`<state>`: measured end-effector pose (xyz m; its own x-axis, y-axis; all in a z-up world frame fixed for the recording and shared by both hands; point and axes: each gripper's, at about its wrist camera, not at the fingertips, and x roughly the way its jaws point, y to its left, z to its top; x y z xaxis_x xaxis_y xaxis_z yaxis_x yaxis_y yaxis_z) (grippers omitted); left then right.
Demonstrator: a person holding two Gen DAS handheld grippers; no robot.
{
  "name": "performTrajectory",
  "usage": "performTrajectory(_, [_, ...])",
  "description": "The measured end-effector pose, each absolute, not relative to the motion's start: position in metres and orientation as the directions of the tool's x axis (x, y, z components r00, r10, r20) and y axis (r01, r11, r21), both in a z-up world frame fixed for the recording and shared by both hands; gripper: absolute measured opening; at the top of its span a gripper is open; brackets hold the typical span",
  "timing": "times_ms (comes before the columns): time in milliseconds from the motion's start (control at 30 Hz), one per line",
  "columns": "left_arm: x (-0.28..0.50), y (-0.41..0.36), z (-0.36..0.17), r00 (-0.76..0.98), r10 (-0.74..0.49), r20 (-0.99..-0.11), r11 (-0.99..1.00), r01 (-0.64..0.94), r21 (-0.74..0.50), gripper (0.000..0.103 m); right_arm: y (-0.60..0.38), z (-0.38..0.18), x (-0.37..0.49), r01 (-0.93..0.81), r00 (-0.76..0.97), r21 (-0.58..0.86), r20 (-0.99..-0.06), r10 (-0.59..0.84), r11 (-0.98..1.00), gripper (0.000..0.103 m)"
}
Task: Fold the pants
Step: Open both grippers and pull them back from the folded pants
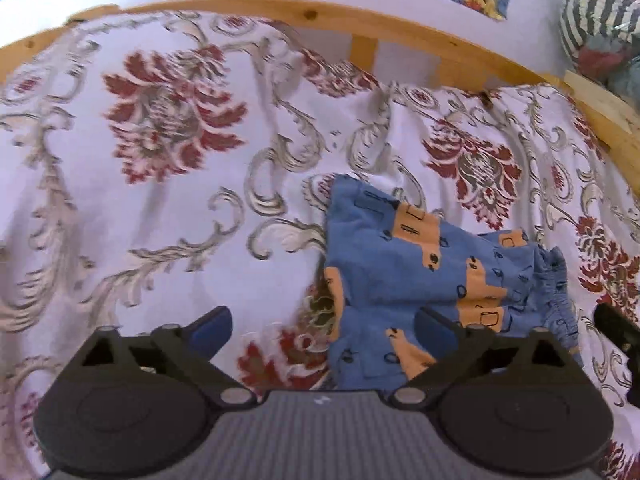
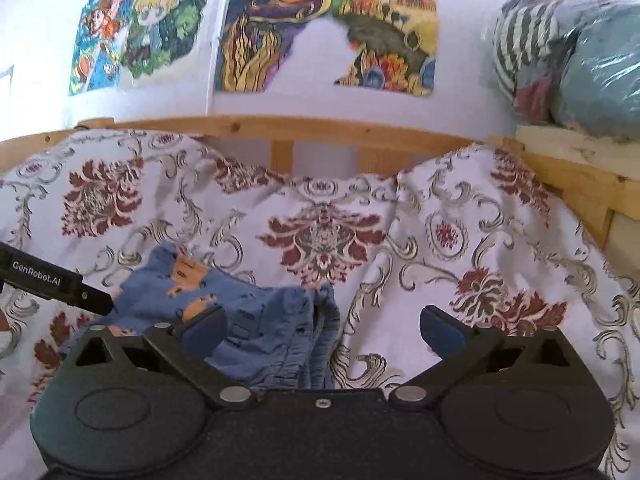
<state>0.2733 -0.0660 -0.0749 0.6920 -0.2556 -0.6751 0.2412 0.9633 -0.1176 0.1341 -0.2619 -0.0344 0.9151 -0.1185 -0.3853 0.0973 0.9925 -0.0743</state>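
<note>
Blue pants with orange patches [image 1: 404,280] lie folded in a small bundle on the flowered bedspread [image 1: 160,208]. My left gripper [image 1: 324,330] is open just above and in front of the bundle's near left edge, holding nothing. In the right wrist view the same pants [image 2: 256,316] lie low and left of centre, their elastic waistband [image 2: 320,332] facing me. My right gripper [image 2: 322,330] is open over the waistband end, nothing between its fingers. Part of the other gripper [image 2: 52,280] shows at the left edge.
A wooden bed frame rail [image 1: 360,24] runs along the far side of the bedspread. Wrapped bundles of fabric [image 2: 580,64] sit on a ledge at the right. Colourful pictures [image 2: 320,28] hang on the white wall behind.
</note>
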Motion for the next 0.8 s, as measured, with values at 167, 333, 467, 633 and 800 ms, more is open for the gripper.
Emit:
performTrajectory(167, [0.254, -0.059, -0.062, 0.731, -0.222, -0.645, 0.973, 0.204, -0.104, 0.103, -0.255, -0.028, 0.119, 0.096, 0.924, -0.052, -0.367, -0.108, 0.994, 0.102])
performTrajectory(333, [0.234, -0.056, -0.054, 0.749, -0.219, -0.626, 0.973, 0.214, -0.084, 0.103, -0.249, -0.024, 0.106, 0.096, 0.925, -0.049, -0.364, -0.107, 0.994, 0.102])
performTrajectory(467, [0.215, -0.053, -0.053, 0.76, -0.219, -0.611, 0.974, 0.203, -0.097, 0.103, -0.247, -0.022, 0.091, 0.126, 0.92, -0.014, -0.372, -0.122, 0.992, 0.102])
performTrajectory(633, [0.177, -0.049, -0.053, 0.765, -0.238, -0.599, 0.971, 0.185, -0.149, 0.103, -0.244, -0.019, 0.065, 0.148, 0.912, 0.018, -0.39, -0.129, 0.989, 0.102])
performTrajectory(800, [0.144, -0.049, -0.053, 0.76, -0.259, -0.596, 0.966, 0.196, -0.17, 0.103, -0.239, -0.01, 0.036, 0.159, 0.912, 0.031, -0.388, -0.135, 0.987, 0.102])
